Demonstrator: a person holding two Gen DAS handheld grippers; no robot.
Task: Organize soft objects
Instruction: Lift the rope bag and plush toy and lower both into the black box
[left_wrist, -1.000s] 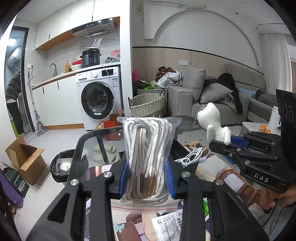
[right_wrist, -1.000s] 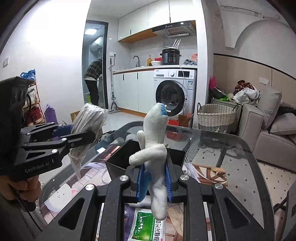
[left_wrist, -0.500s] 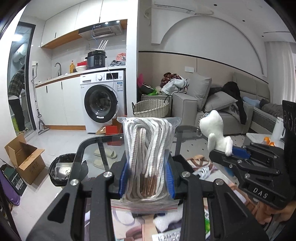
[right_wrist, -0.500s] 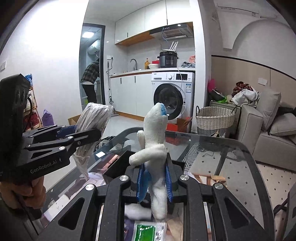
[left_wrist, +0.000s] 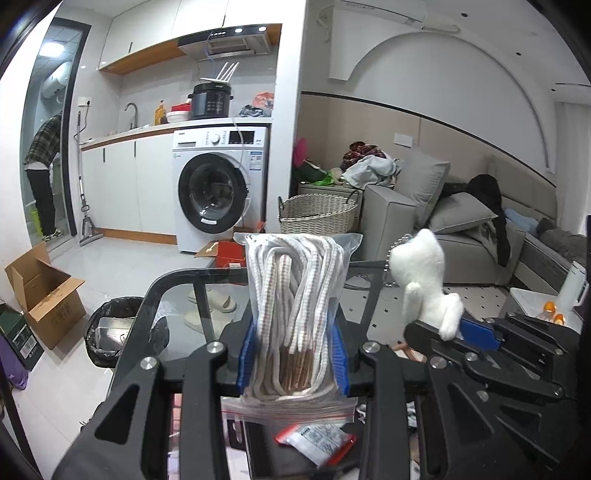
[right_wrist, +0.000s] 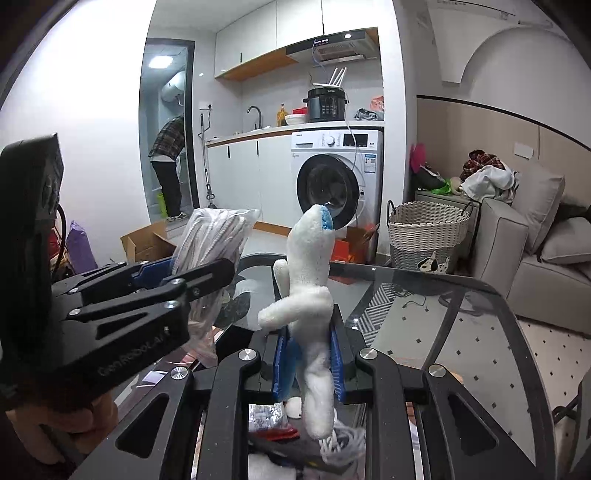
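Glass table (right_wrist: 461, 314) sits nearer and lower than before — left gripper (left_wrist: 291, 354) still clamps the rope bag (left_wrist: 295, 295), right gripper (right_wrist: 306, 363) the white plush (right_wrist: 310, 295).

left gripper (left_wrist: 293, 358): clamped on clear zip bag of white cord (left_wrist: 295, 295) | right gripper (left_wrist: 452, 332): pinching white plush toy (left_wrist: 421, 273) | below: glass-topped table (left_wrist: 177, 295)

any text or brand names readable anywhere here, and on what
"GenRobot.AI": moulded on the side of the left gripper, dark but legible in the right wrist view.
Washing machine panel and stickers: too small to read.
Red-edged packet under the grippers: print too blurred.
Cardboard box markings: illegible.
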